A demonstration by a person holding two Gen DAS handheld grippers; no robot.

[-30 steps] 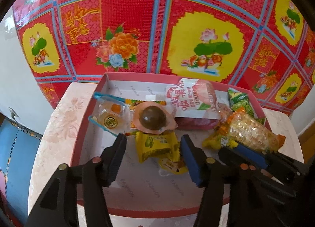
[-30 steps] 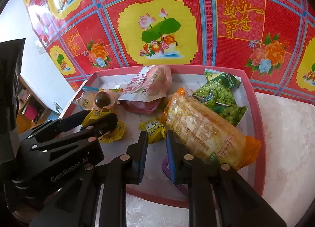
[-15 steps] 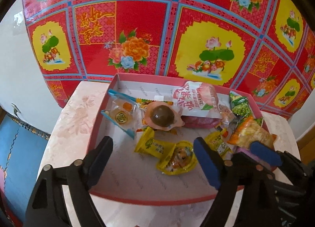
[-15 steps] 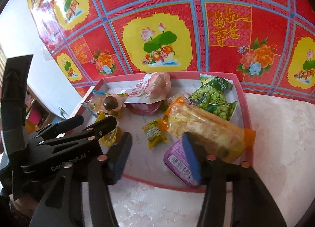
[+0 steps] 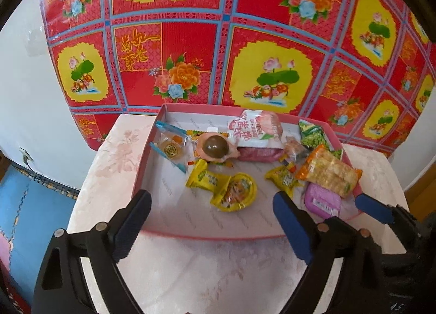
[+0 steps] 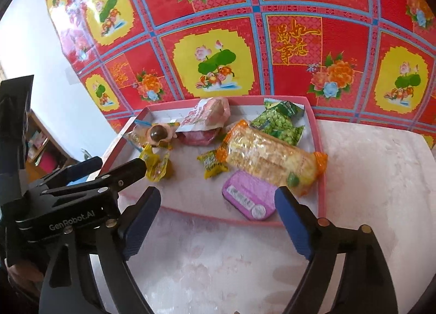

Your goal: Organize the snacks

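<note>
A shallow pink box (image 5: 141,169) (image 6: 321,177) on a pale table holds several snacks: yellow packets (image 5: 208,179) (image 6: 212,164), an orange-ended cracker pack (image 5: 329,172) (image 6: 272,158), a purple tub (image 5: 323,201) (image 6: 248,195), green peas (image 5: 313,138) (image 6: 278,126), a pink-white bag (image 5: 256,130) (image 6: 207,118) and a brown ball in pink wrap (image 5: 215,146) (image 6: 158,134). My left gripper (image 5: 212,221) is open and empty at the box's near edge. My right gripper (image 6: 218,221) is open and empty, just in front of the box.
A red and yellow flowered cloth (image 5: 245,41) hangs behind the table. The pale floral tabletop (image 6: 368,177) extends right of the box. A white wall and blue floor mat (image 5: 27,205) lie left. The left gripper's body (image 6: 68,199) shows in the right wrist view.
Both grippers opened wide and drew back from inside the box to its near edge. The yellow packets and the cracker pack now lie free in the box.
</note>
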